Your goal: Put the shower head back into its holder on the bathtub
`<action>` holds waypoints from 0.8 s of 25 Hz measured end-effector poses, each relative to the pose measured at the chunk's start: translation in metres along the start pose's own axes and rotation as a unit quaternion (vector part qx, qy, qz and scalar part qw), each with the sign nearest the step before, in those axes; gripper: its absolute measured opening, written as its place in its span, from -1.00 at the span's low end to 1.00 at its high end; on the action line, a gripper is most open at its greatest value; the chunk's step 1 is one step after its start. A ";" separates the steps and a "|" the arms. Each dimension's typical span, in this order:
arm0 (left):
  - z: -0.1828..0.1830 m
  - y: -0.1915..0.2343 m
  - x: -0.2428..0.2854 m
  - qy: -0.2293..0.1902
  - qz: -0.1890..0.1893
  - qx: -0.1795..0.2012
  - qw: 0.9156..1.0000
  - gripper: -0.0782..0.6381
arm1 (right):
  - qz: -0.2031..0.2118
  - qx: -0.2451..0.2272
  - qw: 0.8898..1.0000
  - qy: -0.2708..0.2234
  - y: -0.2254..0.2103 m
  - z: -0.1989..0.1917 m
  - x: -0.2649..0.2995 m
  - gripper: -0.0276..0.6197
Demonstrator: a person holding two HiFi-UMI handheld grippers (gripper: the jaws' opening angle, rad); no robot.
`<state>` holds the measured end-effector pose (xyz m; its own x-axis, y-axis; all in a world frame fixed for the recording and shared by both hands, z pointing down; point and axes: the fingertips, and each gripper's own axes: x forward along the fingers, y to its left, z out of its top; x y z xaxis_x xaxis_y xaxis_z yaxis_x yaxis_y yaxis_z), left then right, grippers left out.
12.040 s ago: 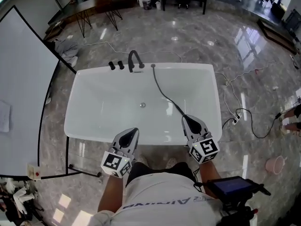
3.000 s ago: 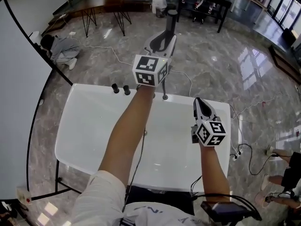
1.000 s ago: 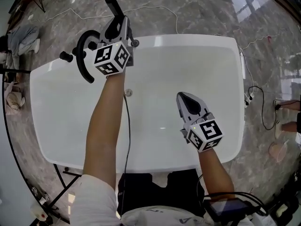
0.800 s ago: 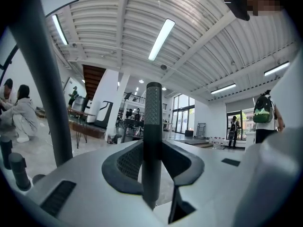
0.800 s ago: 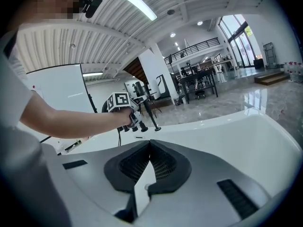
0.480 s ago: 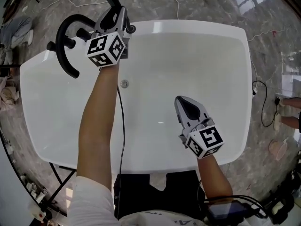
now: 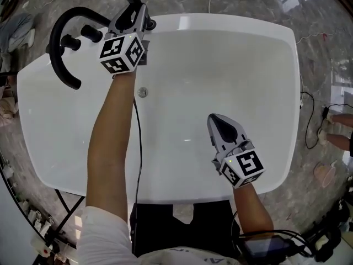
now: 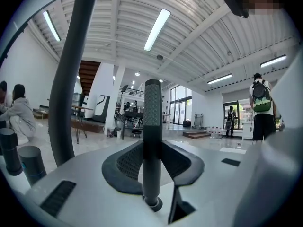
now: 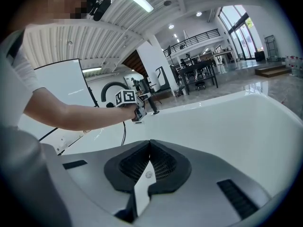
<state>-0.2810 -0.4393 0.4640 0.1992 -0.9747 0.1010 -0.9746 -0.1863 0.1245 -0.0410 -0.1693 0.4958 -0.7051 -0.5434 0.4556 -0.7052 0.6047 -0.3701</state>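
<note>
From my head view, the white bathtub (image 7: 265, 29) fills the middle. The black arched faucet (image 7: 55, 46) stands on its rim at 10 o'clock, with two black knobs (image 7: 91, 33) beside it. A thin black hose (image 7: 135, 142) runs along my left forearm into the tub.

My left gripper (image 7: 135, 18) sits over the rim at 11 o'clock, clenched on the shower head (image 8: 152, 126). Its dark handle stands upright between the jaws and pokes out towards 12 o'clock. I cannot tell whether it has met the holder.

My right gripper (image 7: 216, 121) hangs over the basin at 4 o'clock, jaws pressed together with nothing in them. The round drain (image 7: 143, 92) lies just past my left wrist.
</note>
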 end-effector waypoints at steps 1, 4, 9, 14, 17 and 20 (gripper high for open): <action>-0.001 0.000 0.001 0.001 -0.001 0.001 1.000 -0.43 | 0.001 0.000 1.000 0.000 0.000 0.000 0.001 -0.88; -0.004 -0.002 0.004 0.003 -0.003 0.003 1.000 -0.43 | 0.004 0.001 1.000 0.002 0.000 -0.002 0.003 -0.88; -0.014 -0.002 0.004 0.014 0.002 0.005 1.000 -0.43 | 0.008 0.002 1.000 0.005 0.002 -0.005 0.005 -0.88; -0.024 -0.005 0.000 0.024 0.003 0.022 0.999 -0.43 | 0.010 0.006 1.000 0.008 0.004 -0.011 0.005 -0.88; -0.033 -0.011 0.000 0.034 0.006 0.036 0.999 -0.43 | 0.009 0.016 1.000 0.008 0.005 -0.013 0.002 -0.88; -0.034 -0.011 0.000 0.033 0.015 0.027 0.999 -0.43 | 0.004 0.025 1.000 0.003 0.004 -0.014 0.002 -0.88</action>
<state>-0.2670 -0.4336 0.4963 0.1750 -0.9700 0.1687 -0.9839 -0.1658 0.0675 -0.0438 -0.1598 0.5063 -0.7102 -0.5351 0.4574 -0.7026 0.5795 -0.4130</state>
